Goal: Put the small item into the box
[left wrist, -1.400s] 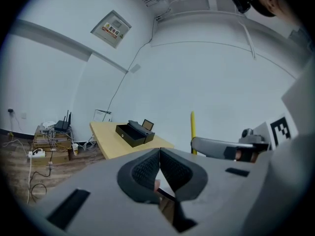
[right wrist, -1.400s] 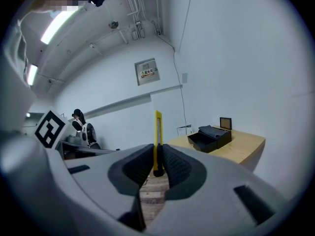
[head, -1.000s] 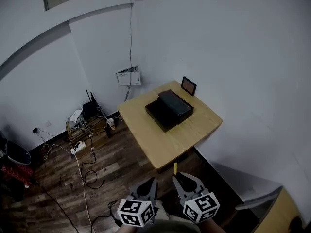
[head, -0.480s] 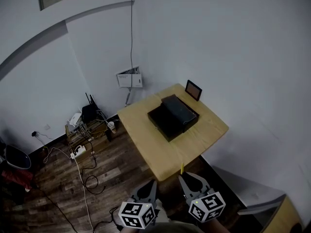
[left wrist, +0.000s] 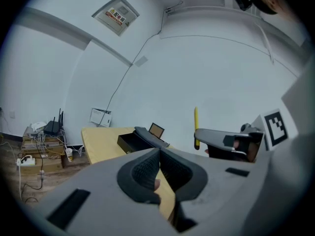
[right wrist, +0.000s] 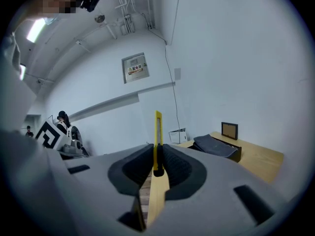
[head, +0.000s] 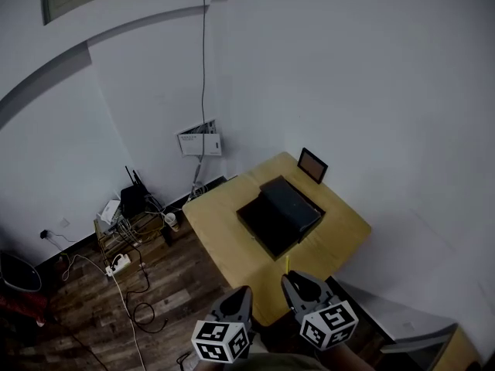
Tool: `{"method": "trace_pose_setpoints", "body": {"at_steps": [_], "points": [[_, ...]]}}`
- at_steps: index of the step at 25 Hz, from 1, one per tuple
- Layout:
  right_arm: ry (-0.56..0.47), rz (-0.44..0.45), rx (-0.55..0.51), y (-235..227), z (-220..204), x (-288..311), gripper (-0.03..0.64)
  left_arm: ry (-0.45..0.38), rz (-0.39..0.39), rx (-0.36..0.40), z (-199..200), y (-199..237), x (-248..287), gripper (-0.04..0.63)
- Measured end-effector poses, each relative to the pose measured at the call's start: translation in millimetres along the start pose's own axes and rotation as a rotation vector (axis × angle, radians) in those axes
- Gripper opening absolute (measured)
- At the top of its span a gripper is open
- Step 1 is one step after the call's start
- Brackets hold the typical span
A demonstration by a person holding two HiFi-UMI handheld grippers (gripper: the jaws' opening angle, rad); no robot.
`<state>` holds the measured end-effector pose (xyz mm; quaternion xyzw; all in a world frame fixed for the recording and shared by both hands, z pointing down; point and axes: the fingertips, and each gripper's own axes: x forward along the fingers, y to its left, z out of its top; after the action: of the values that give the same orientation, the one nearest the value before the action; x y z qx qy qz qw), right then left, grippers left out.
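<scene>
A slim yellow utility knife (right wrist: 158, 136) stands upright between the pads of my right gripper (right wrist: 157, 156), which is shut on it. In the head view the knife (head: 287, 265) sticks out ahead of the right gripper (head: 300, 283), just short of the table's near edge. The black box (head: 278, 216) lies on the wooden table (head: 224, 238), its lid leaning open at the far side. My left gripper (head: 241, 294) is held beside the right one. Its jaws (left wrist: 159, 152) are shut with nothing between them. In the left gripper view the knife (left wrist: 196, 127) and the box (left wrist: 132, 141) also show.
A small framed picture (head: 312, 165) stands at the table's far corner against the wall. A white wall box (head: 198, 141) hangs left of the table. A router, cables and a power strip (head: 120, 263) sit on the wooden floor at the left.
The table and box have come closer and lower in the head view. Both grippers keep their places at the bottom of the view, the right one still holding the knife.
</scene>
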<state>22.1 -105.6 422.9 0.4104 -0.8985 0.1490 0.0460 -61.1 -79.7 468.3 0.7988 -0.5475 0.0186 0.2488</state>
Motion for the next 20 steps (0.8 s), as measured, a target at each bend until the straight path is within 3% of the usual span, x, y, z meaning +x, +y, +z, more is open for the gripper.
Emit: {"method": "trace_pose_setpoints", "body": {"at_steps": [9, 20], "points": [[0.001, -0.061, 0.001, -27, 22, 72, 0.051, 0.03, -0.065, 0.015, 41, 45, 60, 0.003], [0.065, -0.143, 0.003, -76, 14, 133, 0.051, 0.105, -0.123, -0.001, 45, 81, 119, 0.003]]}}
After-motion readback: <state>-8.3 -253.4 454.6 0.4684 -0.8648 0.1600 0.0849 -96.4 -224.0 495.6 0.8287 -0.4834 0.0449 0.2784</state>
